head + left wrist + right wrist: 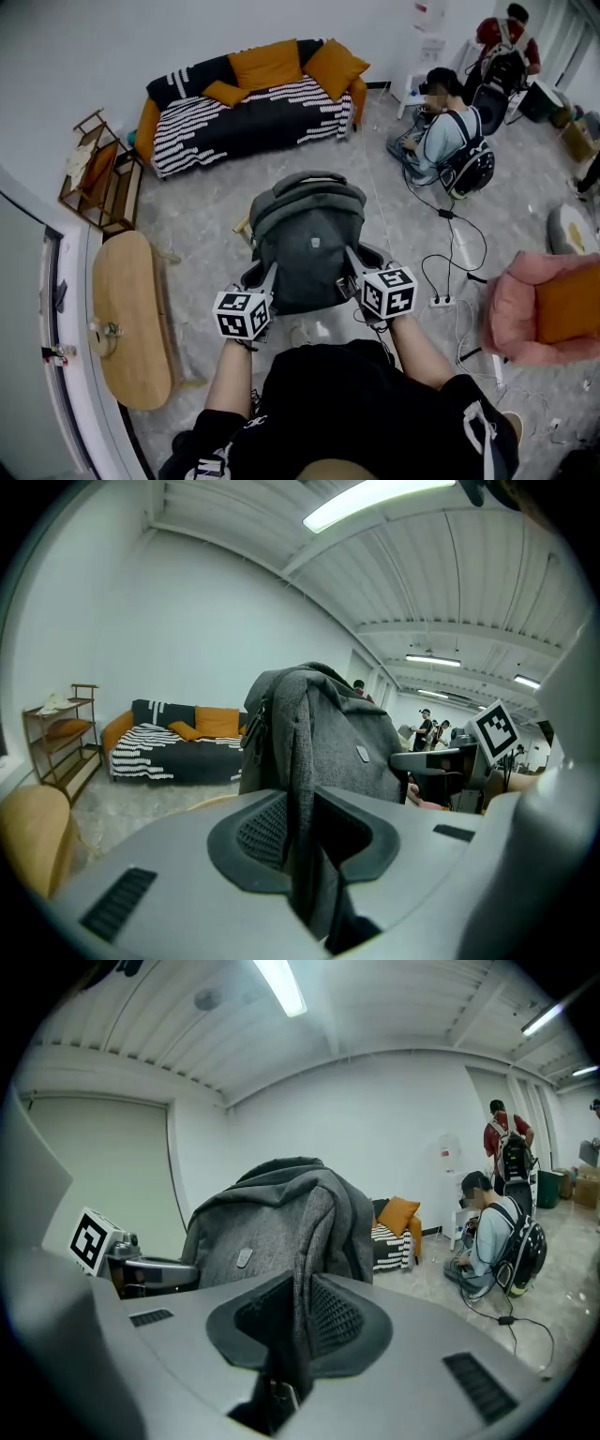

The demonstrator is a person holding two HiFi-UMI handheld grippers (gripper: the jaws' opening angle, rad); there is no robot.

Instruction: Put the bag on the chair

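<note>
A grey backpack [309, 239] hangs upright in front of me, held up off the floor between both grippers. My left gripper [269, 279] is shut on a fold of its fabric at the lower left; in the left gripper view that strip [302, 789] runs down between the jaws. My right gripper [351, 262] is shut on the fabric at the lower right, and that fold [302, 1269] is pinched the same way. A bit of light wood [243, 228] shows at the bag's left edge; I cannot tell if it is a chair. A pink armchair [539, 309] stands to the right.
A striped sofa with orange cushions [248, 103] lines the far wall. An oval wooden table [131, 319] and a wooden rack [98, 173] stand at the left. Two people with backpacks [450, 131] are at the back right. Cables and a power strip [441, 302] lie on the floor.
</note>
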